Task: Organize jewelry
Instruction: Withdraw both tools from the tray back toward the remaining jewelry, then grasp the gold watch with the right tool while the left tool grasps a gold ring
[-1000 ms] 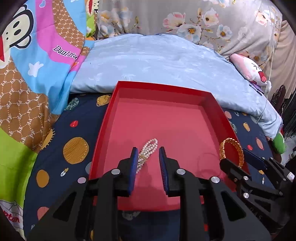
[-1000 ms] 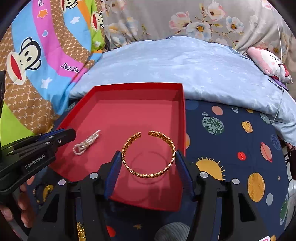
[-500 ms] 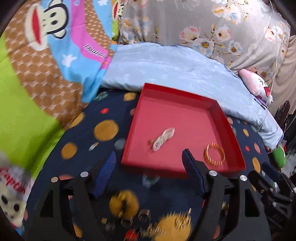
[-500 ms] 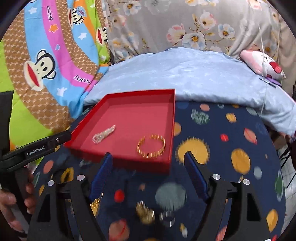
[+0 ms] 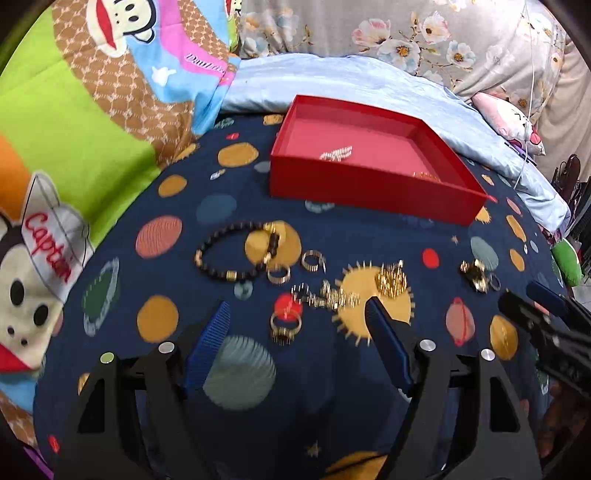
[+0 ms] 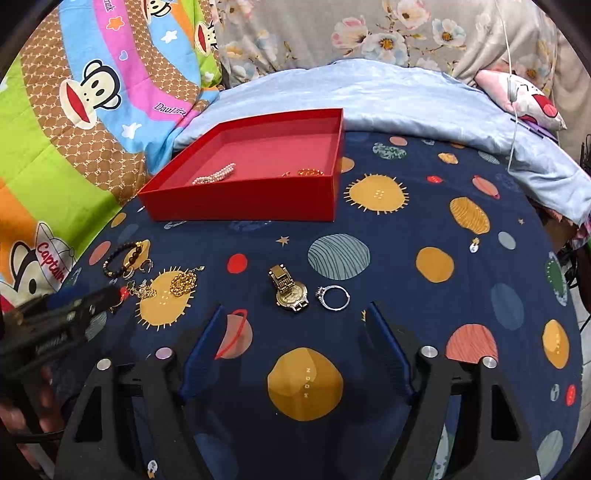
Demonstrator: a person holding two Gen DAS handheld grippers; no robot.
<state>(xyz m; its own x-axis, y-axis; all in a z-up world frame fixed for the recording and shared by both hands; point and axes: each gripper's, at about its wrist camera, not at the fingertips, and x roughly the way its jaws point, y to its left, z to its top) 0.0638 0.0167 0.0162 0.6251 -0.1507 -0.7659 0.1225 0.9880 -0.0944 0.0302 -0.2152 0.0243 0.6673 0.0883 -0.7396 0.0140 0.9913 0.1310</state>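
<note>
Both pairs of jaws gaping, nothing between them. Right gripper point(image 6: 295, 314) points at the gold metal wristwatch point(image 6: 290, 290) just ahead, its band running away from the fingers; a thin silver ring point(image 6: 334, 297) lies beside it. Left gripper point(image 5: 297, 314) hangs over a gold ring point(image 5: 284, 325) — dark beaded bracelet point(image 5: 236, 254) further out. Red cardboard tray point(image 6: 243, 203) beyond holds a pearl strand point(image 6: 216, 174) and gold bangle point(image 6: 308, 172); open bedsheet all round.

A navy bedsheet point(image 6: 424, 206) printed with planets covers the bed. At ten o'clock lies a bright cartoon-monkey blanket point(image 6: 85, 110); at twelve, a pale blue quilt point(image 6: 388, 96) before a grey floral pillow point(image 6: 332, 29); at two, a pink plush toy point(image 6: 532, 99).
</note>
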